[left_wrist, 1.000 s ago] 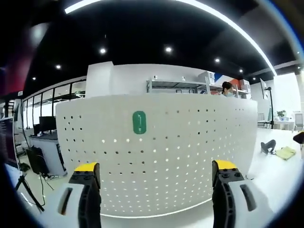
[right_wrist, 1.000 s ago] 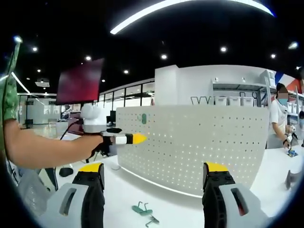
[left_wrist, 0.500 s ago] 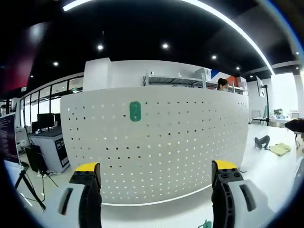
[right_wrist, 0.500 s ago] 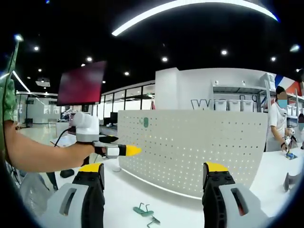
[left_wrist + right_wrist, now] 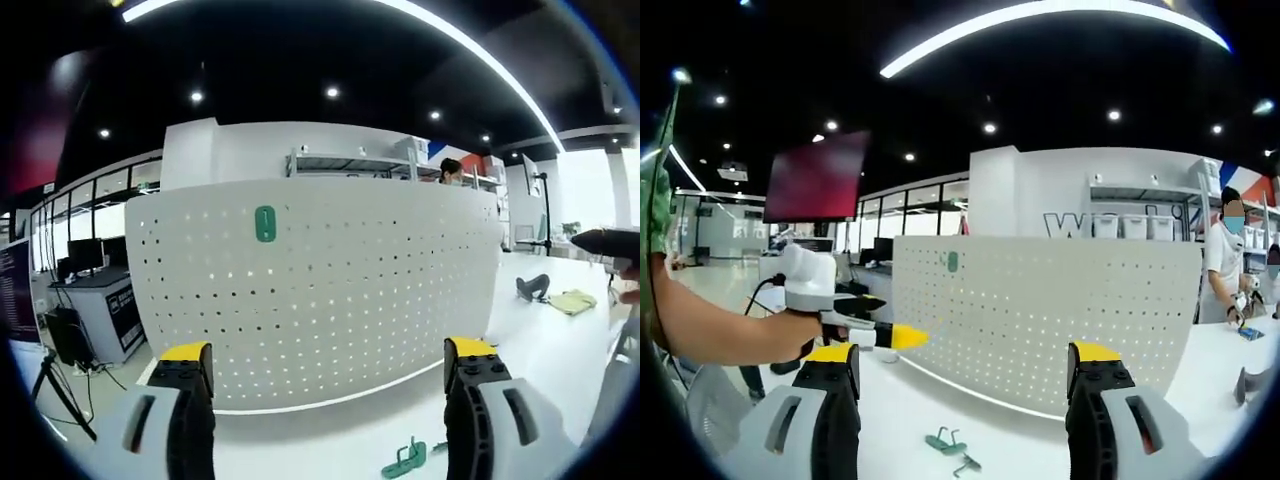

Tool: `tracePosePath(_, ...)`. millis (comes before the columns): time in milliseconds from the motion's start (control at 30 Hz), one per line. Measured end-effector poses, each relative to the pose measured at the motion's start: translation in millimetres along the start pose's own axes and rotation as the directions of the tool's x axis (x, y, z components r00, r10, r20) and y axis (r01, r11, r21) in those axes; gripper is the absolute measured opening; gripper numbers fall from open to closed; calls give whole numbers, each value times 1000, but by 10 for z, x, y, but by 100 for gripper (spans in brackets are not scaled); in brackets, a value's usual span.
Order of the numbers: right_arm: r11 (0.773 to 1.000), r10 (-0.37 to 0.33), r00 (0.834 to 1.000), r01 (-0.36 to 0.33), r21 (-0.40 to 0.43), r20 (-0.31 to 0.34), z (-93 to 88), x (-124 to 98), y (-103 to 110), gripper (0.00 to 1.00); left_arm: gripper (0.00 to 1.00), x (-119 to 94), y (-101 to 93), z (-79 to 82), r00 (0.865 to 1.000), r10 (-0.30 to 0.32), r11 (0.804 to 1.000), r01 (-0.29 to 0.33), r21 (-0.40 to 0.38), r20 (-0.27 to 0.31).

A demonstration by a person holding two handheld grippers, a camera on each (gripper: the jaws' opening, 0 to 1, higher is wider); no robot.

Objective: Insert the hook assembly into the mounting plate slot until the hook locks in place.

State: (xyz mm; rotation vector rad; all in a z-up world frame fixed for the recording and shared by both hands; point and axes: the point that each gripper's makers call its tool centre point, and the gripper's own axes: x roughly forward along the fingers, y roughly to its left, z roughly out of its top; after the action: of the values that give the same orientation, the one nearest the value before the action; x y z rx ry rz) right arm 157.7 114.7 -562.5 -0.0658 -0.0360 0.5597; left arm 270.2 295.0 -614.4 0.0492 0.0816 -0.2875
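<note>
Standing upright on the white counter (image 5: pixel 330 445), one white perforated mounting plate (image 5: pixel 330 290) is seen ahead of the left hand-held gripper (image 5: pixel 325 385), whose two yellow-tipped jaws are spread wide with nothing between them. One green oval tag (image 5: pixel 265 223) is fixed to the plate's upper left area, well above the left jaw. One green hook assembly (image 5: pixel 405 462) lies flat on the counter in front of the plate, low between the jaws and nearer the right one, untouched. In the right gripper view the same plate (image 5: pixel 1050 320) is seen beyond the right hand-held gripper (image 5: pixel 965 385), whose jaws are likewise wide apart and empty. The tag (image 5: pixel 952 262) is seen near the plate's top left corner. The green hook assembly (image 5: pixel 945 441) lies on the counter (image 5: pixel 900 400) between the two jaws, apart from both, with one small darker piece (image 5: pixel 967 463) just beside it; what that piece is cannot be told. The left hand-held gripper (image 5: pixel 902 337) enters from the left, held by a bare arm (image 5: pixel 720 330), its yellow tip just beside the plate's left edge; its opening cannot be judged from this side. One person (image 5: pixel 1223 260) stands at the far right behind the plate.
</note>
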Motion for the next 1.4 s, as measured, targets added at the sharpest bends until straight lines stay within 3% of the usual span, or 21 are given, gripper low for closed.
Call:
tracePosePath(367, 1000, 9, 1000, -9, -4, 0, 12, -46, 105, 87, 97, -254, -107, 18, 999, -41, 999, 41, -9, 5)
tracePosePath(767, 1000, 1, 1000, -1, -3, -8, -20, -88, 122, 86, 94, -386, -231, -7, 996, -95, 995, 95, 4, 2)
tracePosePath(1167, 1000, 0, 1000, 0, -1, -21, -70, -66, 134, 86, 82, -359, -285, -154, 991, -129, 992, 130, 2, -35)
tracePosePath(1400, 1000, -7, 999, 7, 5, -31, -115, -71, 109, 86, 75, -299, -382, -340, 980, -177, 984, 178, 6, -87)
